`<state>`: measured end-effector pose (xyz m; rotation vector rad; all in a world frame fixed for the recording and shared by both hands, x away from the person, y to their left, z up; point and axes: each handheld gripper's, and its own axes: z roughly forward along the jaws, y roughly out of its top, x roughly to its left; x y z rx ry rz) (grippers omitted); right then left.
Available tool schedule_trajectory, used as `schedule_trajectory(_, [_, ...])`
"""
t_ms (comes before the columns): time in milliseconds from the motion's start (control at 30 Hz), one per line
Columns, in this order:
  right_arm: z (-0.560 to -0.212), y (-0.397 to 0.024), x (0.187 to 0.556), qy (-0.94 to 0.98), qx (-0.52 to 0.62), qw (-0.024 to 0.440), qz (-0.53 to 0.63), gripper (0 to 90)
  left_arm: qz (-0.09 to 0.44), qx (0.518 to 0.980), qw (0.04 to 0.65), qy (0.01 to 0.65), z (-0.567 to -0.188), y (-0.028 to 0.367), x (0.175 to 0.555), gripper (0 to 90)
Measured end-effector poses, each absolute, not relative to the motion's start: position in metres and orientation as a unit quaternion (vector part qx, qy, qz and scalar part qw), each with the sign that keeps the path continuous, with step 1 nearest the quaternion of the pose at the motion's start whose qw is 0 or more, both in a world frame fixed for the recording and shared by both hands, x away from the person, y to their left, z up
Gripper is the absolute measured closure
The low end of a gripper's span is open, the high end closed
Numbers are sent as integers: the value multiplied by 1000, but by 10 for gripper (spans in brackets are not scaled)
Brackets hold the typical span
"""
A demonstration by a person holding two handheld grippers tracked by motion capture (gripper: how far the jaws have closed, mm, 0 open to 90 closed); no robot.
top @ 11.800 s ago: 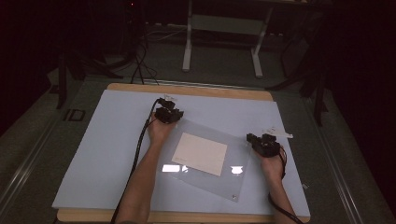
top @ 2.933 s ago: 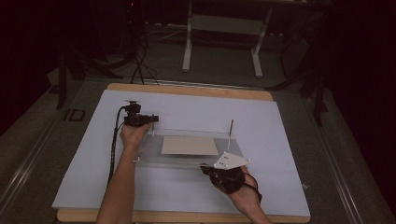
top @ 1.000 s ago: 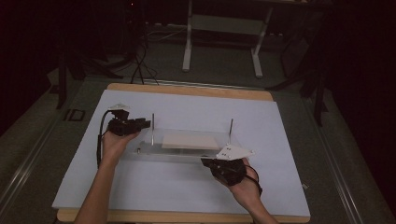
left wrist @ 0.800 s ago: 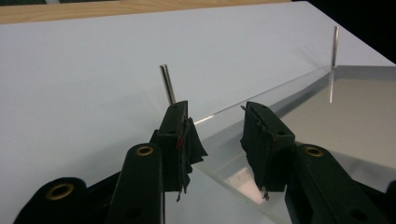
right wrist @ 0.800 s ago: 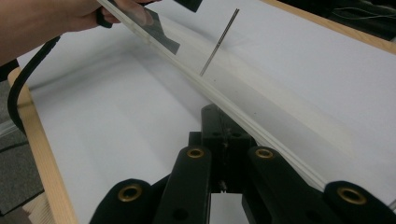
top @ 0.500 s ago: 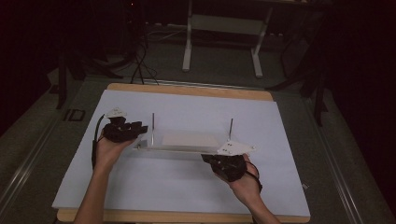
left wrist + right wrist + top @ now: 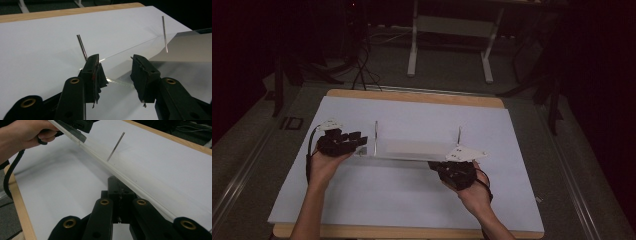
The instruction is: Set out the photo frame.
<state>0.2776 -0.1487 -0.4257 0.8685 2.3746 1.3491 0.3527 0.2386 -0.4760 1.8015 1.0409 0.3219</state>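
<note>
In the high view, nearest the bottom edge, the person's two forearms come up onto the white-covered surface (image 7: 412, 200), each hand carrying a black claw. The right claw (image 7: 451, 169) sits at the near right end of a clear plastic sheet (image 7: 412, 149); in the right gripper view its jaws stand pressed together, closed on the sheet's near edge, which runs away as a pale band up to the left. The left claw (image 7: 357, 142) lies at the sheet's left end, level with the right one across the surface. In the left gripper view the left claw (image 7: 115, 68) has its jaws standing apart, and they have just been opening; the corner of the clear plastic sheet (image 7: 140, 57) lies in the gap between them, and the pads do not press on it.

The sheet is held above the surface, near the middle, stretched between the two claws, with a pale paper-like rectangle (image 7: 409, 146) showing in its middle. Just behind it, two thin metal pins stand upright from the surface: the left pin (image 7: 375, 137) beside the left claw, the right pin (image 7: 459, 135) beyond the right claw. Farther off runs the wooden far edge (image 7: 412, 96) of the surface, then a dark floor with cables and a white stand (image 7: 447, 45)
</note>
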Motion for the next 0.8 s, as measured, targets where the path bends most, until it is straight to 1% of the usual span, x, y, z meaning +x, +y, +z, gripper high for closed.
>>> schedule_trajectory(567, [-419,-148,287,817,304,139,470,900,139,734,506,431,-478,257,340,575])
schedule_trajectory(733, [-417,-147,290,816,307,137,471,900,122,737,515,420,-480,260,337,576])
schedule_trajectory(767, [-417,-147,291,816,307,137,470,900,120,738,516,419,-480,260,337,580])
schedule_trajectory(800, [-416,-147,291,815,308,137,471,900,121,741,516,413,-481,261,336,605])
